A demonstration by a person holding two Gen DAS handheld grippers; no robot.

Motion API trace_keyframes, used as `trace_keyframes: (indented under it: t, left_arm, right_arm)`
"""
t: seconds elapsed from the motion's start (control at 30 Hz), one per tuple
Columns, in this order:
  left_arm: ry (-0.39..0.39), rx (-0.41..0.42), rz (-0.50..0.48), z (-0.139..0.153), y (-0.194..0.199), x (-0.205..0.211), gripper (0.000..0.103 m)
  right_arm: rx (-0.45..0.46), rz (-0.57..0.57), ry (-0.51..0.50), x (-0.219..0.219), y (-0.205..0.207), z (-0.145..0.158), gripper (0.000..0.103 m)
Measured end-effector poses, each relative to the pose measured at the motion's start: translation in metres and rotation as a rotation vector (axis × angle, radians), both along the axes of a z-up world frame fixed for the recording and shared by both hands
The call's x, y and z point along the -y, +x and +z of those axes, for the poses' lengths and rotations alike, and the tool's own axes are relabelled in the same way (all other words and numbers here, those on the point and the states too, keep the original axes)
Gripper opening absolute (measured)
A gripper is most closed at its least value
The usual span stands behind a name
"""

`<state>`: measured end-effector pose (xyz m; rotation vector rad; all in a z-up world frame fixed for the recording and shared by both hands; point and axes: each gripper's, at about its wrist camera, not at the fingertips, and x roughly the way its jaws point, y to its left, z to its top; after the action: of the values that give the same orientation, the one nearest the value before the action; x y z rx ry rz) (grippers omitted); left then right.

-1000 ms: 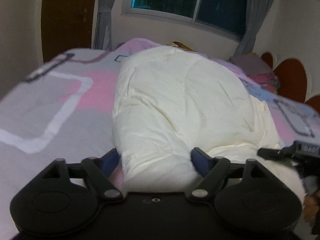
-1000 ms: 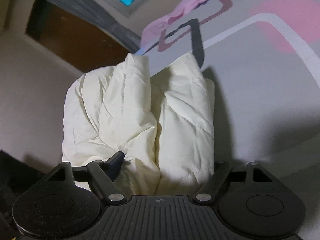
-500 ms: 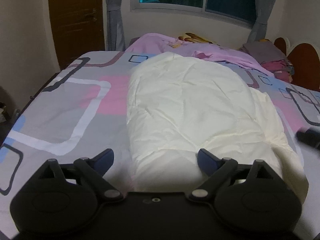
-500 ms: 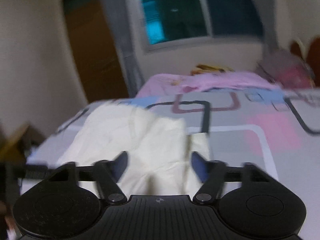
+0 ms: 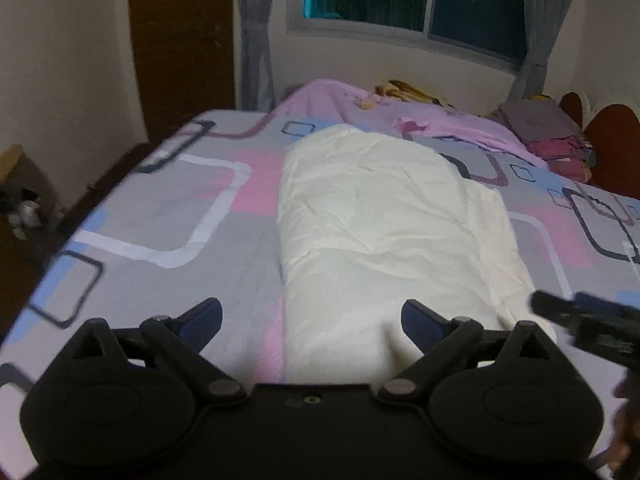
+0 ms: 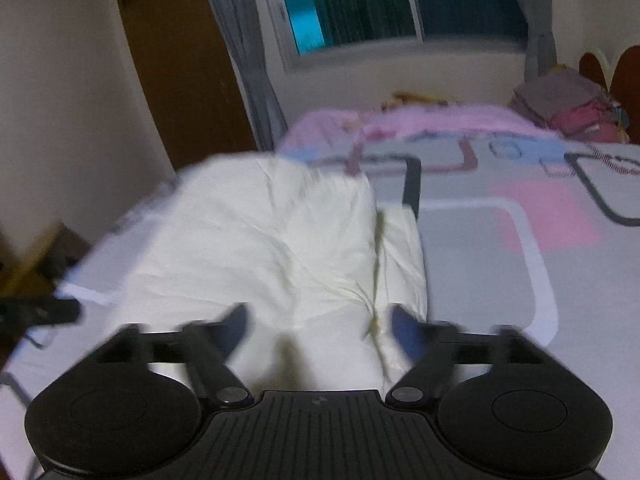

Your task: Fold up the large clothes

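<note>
A cream puffy garment (image 5: 384, 224) lies folded into a long bundle on the bed, running from the near edge toward the window. It also shows in the right wrist view (image 6: 272, 248). My left gripper (image 5: 312, 318) is open and empty, held above the garment's near end without touching it. My right gripper (image 6: 318, 330) is open and empty, above the near end from the other side; its view is blurred. The right gripper's tip shows in the left wrist view (image 5: 580, 316) at the right edge.
The bed has a grey sheet (image 5: 160, 216) with pink and white squares. A pink blanket (image 5: 400, 116) and stacked clothes (image 5: 552, 136) lie at the far end by the window. A brown door (image 5: 180, 40) stands at the far left. The bed's left edge drops to the floor.
Both grippers let go of the garment and pulled back and up. The garment now lies flat on the bed. The right gripper's view swung from looking down to looking across the bed.
</note>
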<state>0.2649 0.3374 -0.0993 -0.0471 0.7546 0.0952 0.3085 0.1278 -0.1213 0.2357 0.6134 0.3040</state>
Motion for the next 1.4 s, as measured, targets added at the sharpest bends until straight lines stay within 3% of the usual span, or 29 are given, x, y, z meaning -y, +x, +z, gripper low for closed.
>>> trace_keyframes:
  t: [0.17,0.27,0.5,0.7,0.97,1.17,1.4]
  left_arm:
    - [0.014,0.015,0.023,0.022,-0.056,0.019,0.098]
    - [0.009,0.063,0.01,0.037,-0.099,0.03,0.099]
    - [0.031,0.103,-0.022,0.063,-0.183,0.053,0.103]
    - [-0.018,0.135,0.014,0.079,-0.238,0.054,0.103]
    - [-0.001,0.172,0.073,0.089,-0.27,0.047,0.103]
    - [0.046,0.191,0.076,0.092,-0.278,0.049,0.103]
    - [0.03,0.18,0.072,0.092,-0.281,0.048,0.103]
  right_arm:
    - [0.05,0.02,-0.015,0.01,-0.074,0.038,0.087]
    - [0.064,-0.01,-0.013,0.02,-0.12,0.057,0.099]
    - [0.096,-0.037,-0.023,0.027,-0.226,0.097,0.103]
    - [0.157,-0.063,-0.013,0.029,-0.29,0.128,0.103]
    - [0.237,-0.083,-0.039,0.022,-0.333,0.149,0.103]
    - [0.238,-0.093,-0.031,0.023,-0.345,0.151,0.103]
    - [0.237,-0.094,-0.026,0.027,-0.351,0.153,0.103]
